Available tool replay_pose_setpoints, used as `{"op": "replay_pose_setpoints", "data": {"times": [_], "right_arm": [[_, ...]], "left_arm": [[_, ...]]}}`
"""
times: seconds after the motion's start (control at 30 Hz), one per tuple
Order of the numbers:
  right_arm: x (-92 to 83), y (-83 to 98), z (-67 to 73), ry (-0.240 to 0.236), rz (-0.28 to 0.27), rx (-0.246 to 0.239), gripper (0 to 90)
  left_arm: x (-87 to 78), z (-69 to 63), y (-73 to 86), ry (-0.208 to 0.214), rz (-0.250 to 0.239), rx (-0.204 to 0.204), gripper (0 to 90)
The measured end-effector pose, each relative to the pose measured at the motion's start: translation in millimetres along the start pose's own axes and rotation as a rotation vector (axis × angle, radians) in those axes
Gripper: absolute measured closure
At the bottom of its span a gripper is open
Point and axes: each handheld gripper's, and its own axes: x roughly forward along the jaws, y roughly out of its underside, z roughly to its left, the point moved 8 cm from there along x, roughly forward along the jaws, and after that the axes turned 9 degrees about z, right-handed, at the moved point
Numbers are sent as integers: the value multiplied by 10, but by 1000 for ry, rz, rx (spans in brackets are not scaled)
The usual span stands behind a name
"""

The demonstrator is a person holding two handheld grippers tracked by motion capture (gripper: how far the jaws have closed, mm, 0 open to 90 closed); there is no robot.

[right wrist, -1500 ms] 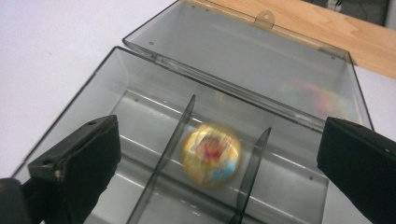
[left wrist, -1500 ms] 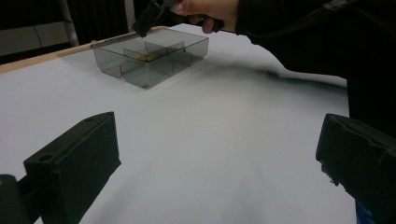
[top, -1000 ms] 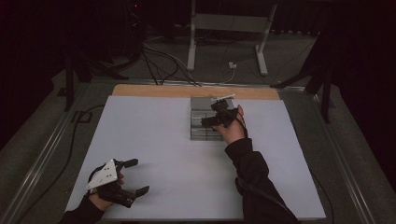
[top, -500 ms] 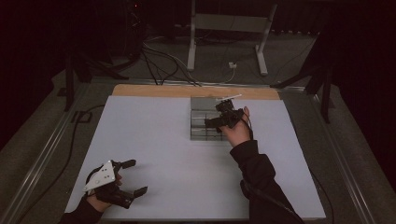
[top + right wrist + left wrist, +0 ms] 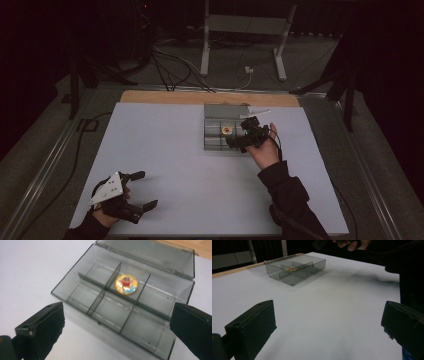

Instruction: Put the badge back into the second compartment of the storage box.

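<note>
**Smoky plastic organizer, badge sitting in the middle**

White tabletop (image 5: 200, 165), big and bare. Grey compartment box (image 5: 120, 302) toward the far edge, lid flipped back. Right gripper (image 5: 239, 141) hovering just beside it, jaws wide. Left gripper (image 5: 141, 190) near the front corner, wide too. Round cartoon badge (image 5: 126, 284) in a back-row compartment.

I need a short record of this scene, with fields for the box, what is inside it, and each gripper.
box: clear grey compartment box, lid open, at the far middle of the white table
contents: one round picture badge in a back-row compartment; the other compartments look empty
right gripper: at the box's near right edge, jaws open, holding nothing
left gripper: at the table's near left corner, jaws open, holding nothing
</note>
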Motion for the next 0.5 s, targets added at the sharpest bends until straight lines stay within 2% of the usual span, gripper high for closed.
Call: {"op": "replay_pose_setpoints", "data": {"times": [0.5], "right_arm": [[-207,529,10,-36,-25,-24,0]], "left_arm": [[0,-4,-2,0,2,2,3]]}}
